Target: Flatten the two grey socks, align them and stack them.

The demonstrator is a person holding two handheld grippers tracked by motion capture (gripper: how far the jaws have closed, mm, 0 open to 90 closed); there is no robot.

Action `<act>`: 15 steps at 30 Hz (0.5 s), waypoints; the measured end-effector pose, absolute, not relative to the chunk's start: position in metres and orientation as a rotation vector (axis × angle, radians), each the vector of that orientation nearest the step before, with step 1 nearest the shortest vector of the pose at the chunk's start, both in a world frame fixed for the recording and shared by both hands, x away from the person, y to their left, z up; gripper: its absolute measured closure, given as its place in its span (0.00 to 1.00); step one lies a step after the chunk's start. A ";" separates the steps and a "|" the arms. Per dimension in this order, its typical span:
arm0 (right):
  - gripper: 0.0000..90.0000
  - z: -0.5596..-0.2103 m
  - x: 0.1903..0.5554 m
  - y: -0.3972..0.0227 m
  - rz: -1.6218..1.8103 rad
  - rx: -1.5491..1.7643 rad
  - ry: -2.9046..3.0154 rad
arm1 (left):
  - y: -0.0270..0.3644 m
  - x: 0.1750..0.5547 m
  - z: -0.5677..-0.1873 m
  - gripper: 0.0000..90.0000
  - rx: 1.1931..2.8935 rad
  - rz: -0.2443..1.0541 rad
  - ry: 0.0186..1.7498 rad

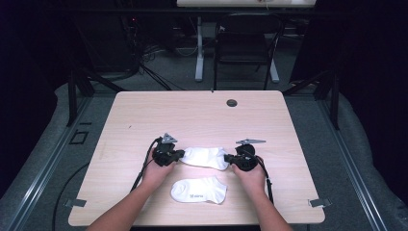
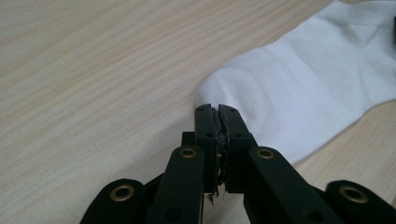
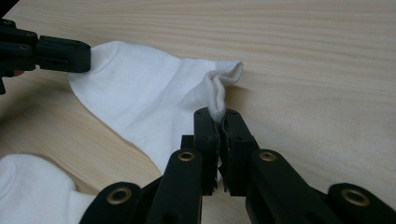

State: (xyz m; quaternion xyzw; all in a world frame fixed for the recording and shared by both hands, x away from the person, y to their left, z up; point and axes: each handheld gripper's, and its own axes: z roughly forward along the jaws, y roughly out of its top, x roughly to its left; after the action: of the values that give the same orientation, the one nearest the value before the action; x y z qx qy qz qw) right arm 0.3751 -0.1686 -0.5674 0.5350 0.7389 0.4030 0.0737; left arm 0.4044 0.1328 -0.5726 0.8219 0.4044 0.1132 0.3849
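White cloth sock (image 1: 206, 157), matt wood table (image 1: 192, 115)

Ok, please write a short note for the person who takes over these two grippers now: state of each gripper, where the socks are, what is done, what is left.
Left gripper: shut on one end of the far sock, pinching its edge.
Right gripper: shut on the other end of that sock, with a fold of cloth between the jaws.
The far sock lies flat on the table, held at both ends.
The near sock lies flat, closer to the person, untouched.
Done: both ends gripped.
Left: probably lift the far sock and lay it on the near one to pair them; this is a guess.
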 end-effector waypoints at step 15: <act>0.96 -0.549 0.365 -0.163 1.265 1.537 2.250 | 0.151 0.383 -0.551 0.97 2.046 0.281 1.003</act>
State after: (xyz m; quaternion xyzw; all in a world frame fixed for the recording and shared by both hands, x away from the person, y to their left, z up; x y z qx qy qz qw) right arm 0.3653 -0.1627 -0.5492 0.5104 0.7472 0.4201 0.0687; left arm 0.3828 0.1510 -0.5512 0.8127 0.3982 0.1116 0.4105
